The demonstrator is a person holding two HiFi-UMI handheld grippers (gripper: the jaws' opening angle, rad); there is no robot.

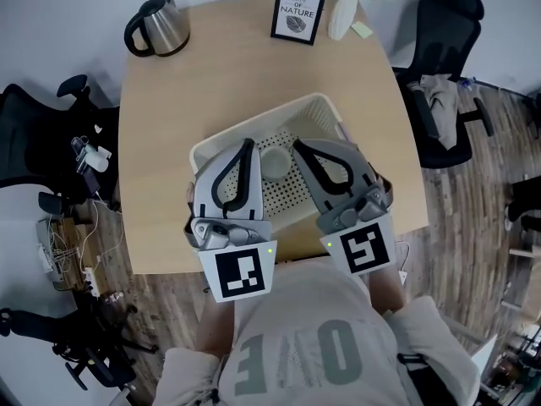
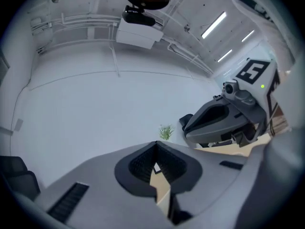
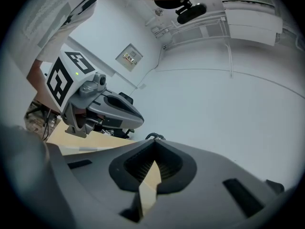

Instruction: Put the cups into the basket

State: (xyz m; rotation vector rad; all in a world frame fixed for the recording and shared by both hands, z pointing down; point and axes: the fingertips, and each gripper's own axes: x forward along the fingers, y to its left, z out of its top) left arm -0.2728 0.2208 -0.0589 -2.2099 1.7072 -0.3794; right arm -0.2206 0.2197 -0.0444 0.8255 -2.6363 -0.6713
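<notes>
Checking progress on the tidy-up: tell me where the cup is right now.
In the head view, the cup sits inside the basket near the table's front edge, seen between the left gripper and the right gripper.

L tool (image 2: 156,144) jaws pressed together, empty; R tool (image 2: 190,124) near, at right.
</notes>
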